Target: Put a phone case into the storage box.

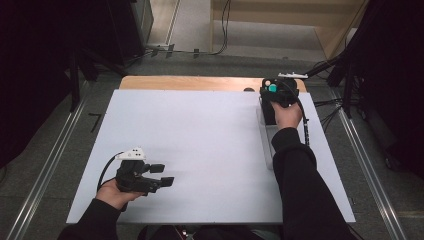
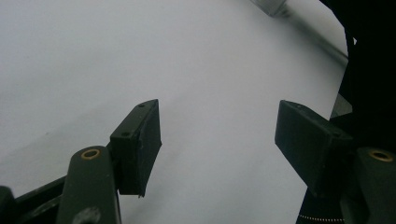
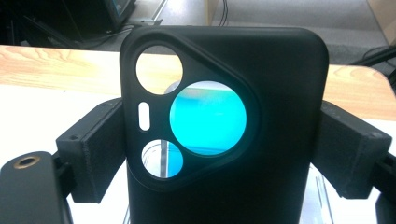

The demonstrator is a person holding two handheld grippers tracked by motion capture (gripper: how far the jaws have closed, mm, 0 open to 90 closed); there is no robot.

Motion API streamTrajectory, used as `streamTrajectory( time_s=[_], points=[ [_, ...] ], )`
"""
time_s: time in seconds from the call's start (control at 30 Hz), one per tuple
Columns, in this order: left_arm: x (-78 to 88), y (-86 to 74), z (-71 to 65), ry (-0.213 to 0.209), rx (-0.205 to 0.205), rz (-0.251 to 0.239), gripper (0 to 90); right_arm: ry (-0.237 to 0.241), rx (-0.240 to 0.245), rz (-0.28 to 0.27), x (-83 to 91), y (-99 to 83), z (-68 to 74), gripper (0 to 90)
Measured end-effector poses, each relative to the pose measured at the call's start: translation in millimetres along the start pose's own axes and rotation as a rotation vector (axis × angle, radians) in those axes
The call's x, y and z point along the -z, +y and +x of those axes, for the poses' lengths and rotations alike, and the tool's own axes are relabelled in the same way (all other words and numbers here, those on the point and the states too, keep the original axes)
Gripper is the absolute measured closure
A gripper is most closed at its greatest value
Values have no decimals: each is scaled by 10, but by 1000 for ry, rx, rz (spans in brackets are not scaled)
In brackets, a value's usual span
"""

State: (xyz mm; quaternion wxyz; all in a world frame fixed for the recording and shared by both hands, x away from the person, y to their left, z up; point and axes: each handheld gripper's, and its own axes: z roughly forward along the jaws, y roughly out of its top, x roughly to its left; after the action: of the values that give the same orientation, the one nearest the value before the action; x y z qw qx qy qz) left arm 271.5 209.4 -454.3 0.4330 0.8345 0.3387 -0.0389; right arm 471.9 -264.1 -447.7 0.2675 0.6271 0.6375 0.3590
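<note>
A black phone case [image 3: 280,116] with round camera cut-outs stands upright between the jaws of my right gripper [image 3: 223,154]. One pad lies against each long side of the case, and teal shows through the largest cut-out. From above, the case [image 1: 268,109] and the right gripper [image 1: 270,100] are at the far right of the white board [image 1: 200,140]. My left gripper [image 1: 162,175] hovers near the front left, open with nothing between its fingers. In its own view the left gripper [image 2: 219,135] looks across bare white board.
A clear plastic tray or stand [image 1: 267,145] lies on the board just below the case, beside the right forearm. A wooden tabletop edge [image 1: 190,82] runs behind the board. Cables and dark equipment stand on the floor beyond.
</note>
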Motion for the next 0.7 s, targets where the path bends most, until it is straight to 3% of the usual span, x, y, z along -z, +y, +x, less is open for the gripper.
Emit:
streamTrajectory(
  time_s=[0.2,0.7],
  points=[
    [-1,1,-9,0,-3,2,317,-3,11,0,-6,-3,9,103],
    [-5,6,-6,1,-6,0,317,10,-13,1,-10,-3,-18,92]
  ],
)
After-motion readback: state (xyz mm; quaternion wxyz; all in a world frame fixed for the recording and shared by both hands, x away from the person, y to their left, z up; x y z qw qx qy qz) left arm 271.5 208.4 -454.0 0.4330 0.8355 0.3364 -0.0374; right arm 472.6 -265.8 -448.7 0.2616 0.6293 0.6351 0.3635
